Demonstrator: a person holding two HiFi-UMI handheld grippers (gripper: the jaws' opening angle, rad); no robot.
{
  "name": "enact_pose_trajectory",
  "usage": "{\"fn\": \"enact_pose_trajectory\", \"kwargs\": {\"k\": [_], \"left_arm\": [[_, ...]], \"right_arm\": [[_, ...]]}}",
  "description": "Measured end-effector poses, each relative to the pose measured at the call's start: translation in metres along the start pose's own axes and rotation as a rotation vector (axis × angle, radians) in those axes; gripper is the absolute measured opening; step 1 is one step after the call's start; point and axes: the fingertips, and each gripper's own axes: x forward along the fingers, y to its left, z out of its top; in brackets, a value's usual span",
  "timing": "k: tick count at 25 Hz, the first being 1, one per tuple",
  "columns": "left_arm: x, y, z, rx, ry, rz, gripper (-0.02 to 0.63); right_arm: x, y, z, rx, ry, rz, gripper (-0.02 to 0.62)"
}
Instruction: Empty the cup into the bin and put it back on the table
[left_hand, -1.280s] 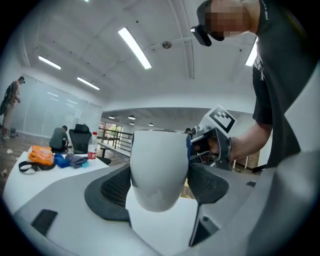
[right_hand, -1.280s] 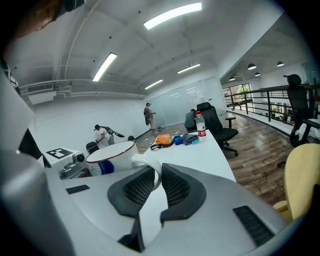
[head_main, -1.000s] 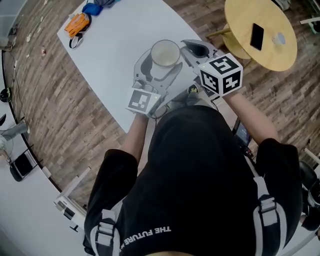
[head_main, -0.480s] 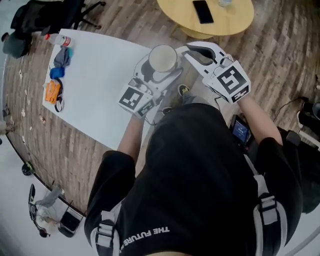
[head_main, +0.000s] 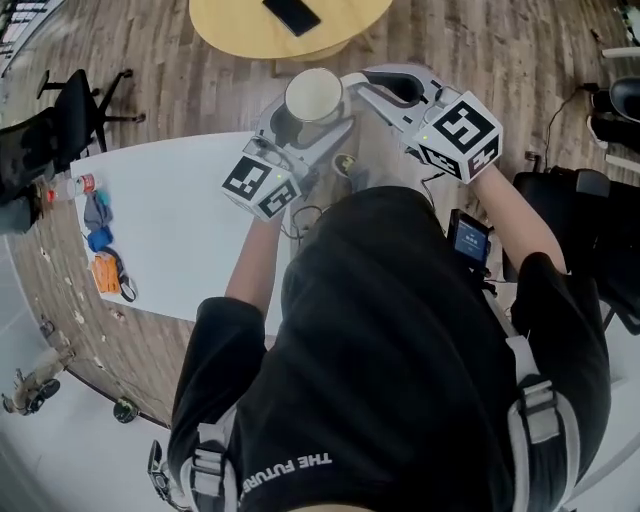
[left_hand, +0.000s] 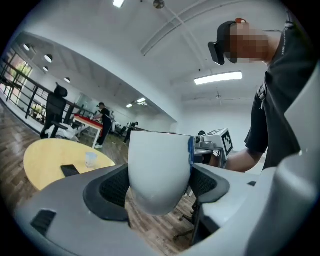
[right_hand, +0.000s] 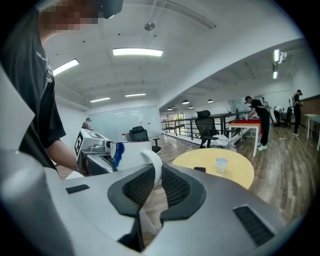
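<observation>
**Swinging cup away from table**

Holds white cup (head_main: 312, 95) upright over wood floor (head_main: 150, 90), now clear of white table (head_main: 170, 220). Clenches cup body w/ left gripper (left_hand: 160, 182), pinches handle (right_hand: 151, 165) w/ right gripper (right_hand: 155, 186). Sees no bin yet; prob. en route to dump.

White cup (left_hand: 159, 172) clamped upright between left tongs (left_hand: 159, 187).
</observation>
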Motion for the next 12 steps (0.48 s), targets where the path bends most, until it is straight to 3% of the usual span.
{"fn": "enact_pose_trajectory", "kwargs": {"k": [3,9,12], "left_arm": [[0.018,0.008,-0.031,-0.115,0.08,-0.024,0.364],[0.029,0.029,-0.12,-0.5,0.308,-0.068,0.363],[0.036,0.023,-0.162,-0.654,0.402,-0.072,0.364]], "right_arm": [[0.0,-0.017,-0.035,0.118,0.07,-0.03,0.051],[0.016,-0.027,-0.135,0.481,0.301,-0.074,0.051],[0.007,-0.024,-0.186,0.671,0.391,-0.075,0.051]]}}
